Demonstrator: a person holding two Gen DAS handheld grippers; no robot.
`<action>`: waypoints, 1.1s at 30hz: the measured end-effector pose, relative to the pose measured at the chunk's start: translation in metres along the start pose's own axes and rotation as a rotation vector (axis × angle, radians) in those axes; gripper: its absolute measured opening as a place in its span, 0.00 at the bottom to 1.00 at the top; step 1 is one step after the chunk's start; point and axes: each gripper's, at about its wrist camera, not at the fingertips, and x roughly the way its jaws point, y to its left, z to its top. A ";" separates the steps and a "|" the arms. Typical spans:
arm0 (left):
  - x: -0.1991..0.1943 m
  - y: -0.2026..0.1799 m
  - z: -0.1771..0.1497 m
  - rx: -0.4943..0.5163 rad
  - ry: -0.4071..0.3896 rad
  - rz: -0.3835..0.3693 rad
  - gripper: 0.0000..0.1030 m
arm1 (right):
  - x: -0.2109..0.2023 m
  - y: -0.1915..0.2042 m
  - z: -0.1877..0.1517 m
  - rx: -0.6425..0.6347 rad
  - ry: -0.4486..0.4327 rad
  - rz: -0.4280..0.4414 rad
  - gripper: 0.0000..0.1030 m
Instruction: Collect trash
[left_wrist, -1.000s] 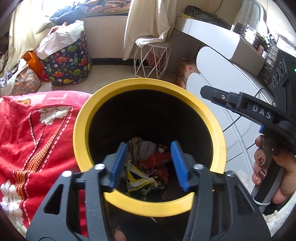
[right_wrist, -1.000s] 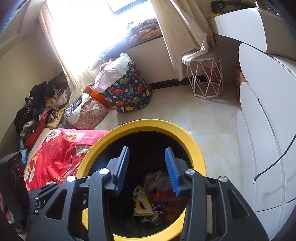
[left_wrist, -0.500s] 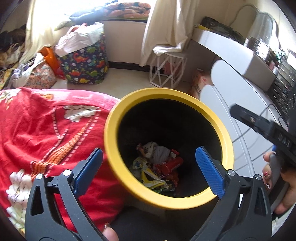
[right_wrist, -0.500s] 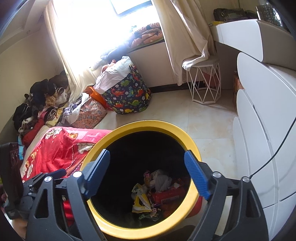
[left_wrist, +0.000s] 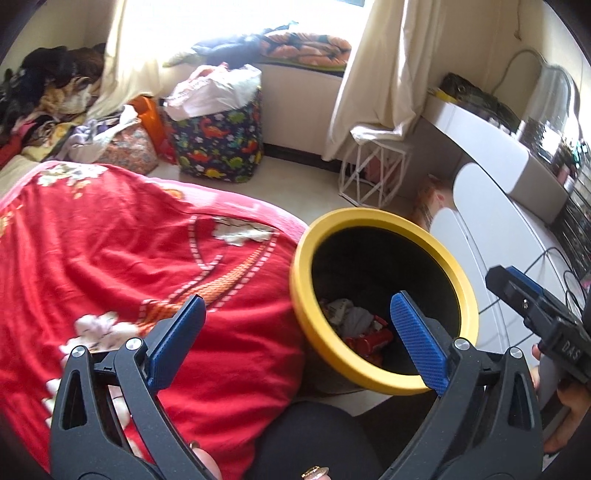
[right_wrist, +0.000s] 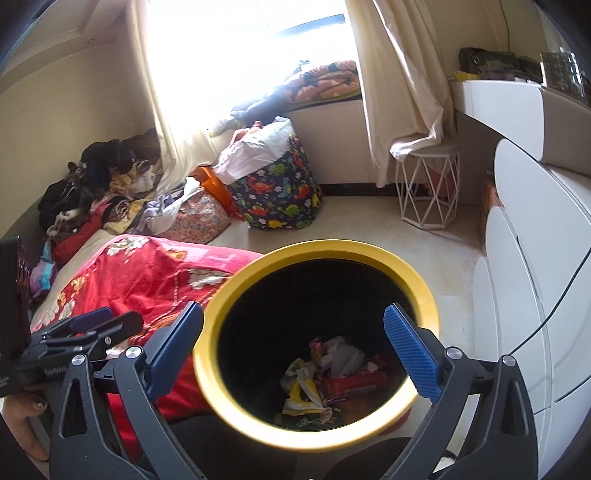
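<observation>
Comparing with one second ago: both sets of jaws were then narrowed over the yellow-rimmed bin (right_wrist: 317, 347); now both stand wide apart and hold nothing. Left gripper (left_wrist: 299, 343) has swung away to the left, so the bin mouth lies mostly ahead of its right jaw and the red blanket (left_wrist: 129, 258) fills the gap ahead of its left jaw. Right gripper (right_wrist: 295, 350) is still centred over the bin, rim framed between its two jaws.

Judgement: spreading above the bin reads as a release; whatever was carried is most likely among the trash (right_wrist: 332, 376) at the bottom. Cannot single out any newly dropped piece.

Trash position: wrappers and crumpled paper lie deep inside the bin, below and between the right jaws, well apart from them. From the left wrist view, the trash (left_wrist: 358, 328) sits just left of the right jaw, beneath it.

No loose trash visible on the blanket or floor near either gripper.
</observation>
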 end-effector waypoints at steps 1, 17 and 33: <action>-0.006 0.005 -0.001 -0.007 -0.010 0.010 0.89 | -0.002 0.004 -0.001 -0.008 -0.006 0.005 0.94; -0.075 0.040 -0.026 -0.059 -0.181 0.128 0.89 | -0.042 0.050 -0.026 -0.121 -0.171 0.008 0.94; -0.112 0.047 -0.055 -0.048 -0.319 0.188 0.89 | -0.071 0.065 -0.043 -0.197 -0.393 -0.035 0.94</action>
